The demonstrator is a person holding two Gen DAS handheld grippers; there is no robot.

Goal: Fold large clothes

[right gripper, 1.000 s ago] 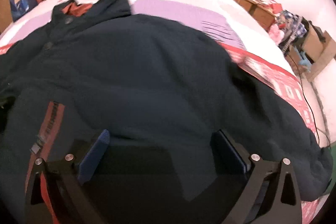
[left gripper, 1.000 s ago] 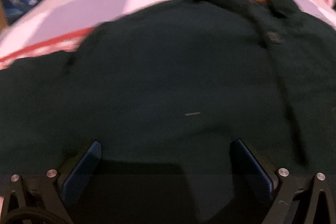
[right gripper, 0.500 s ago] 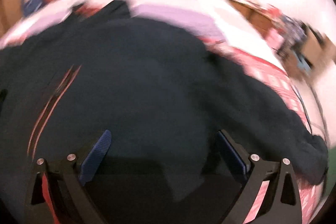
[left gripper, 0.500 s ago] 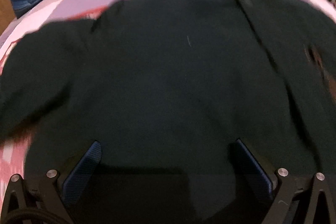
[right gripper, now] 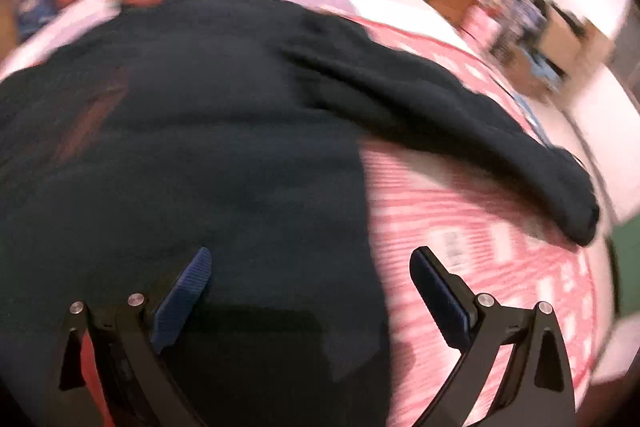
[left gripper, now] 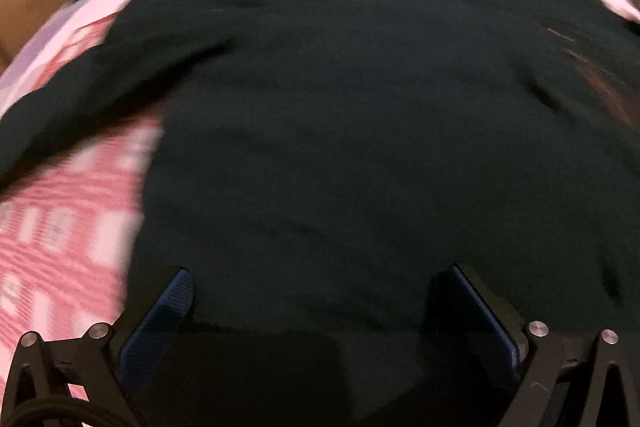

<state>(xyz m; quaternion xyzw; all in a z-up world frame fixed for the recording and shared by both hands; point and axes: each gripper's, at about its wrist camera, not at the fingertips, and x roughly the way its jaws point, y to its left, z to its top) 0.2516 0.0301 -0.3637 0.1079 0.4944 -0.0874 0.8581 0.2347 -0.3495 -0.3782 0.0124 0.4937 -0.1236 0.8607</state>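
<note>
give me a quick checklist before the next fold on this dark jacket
1. Left gripper open: ok, fingers spread, nothing between them.
2. Right gripper open: ok, empty.
3. Jacket spread out on the bed: ok, collar at the far end.
4. Right-side sleeve laid out, apart from the body: ok, cuff lies near the bed's edge.
5. Left-side sleeve laid out: ok.
6. Fabric free of wrinkles: cannot tell, both views are blurred.

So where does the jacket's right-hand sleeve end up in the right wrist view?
The sleeve runs from the dark jacket toward the right edge, lying on the pink patterned bedspread beyond the open right gripper.
</note>
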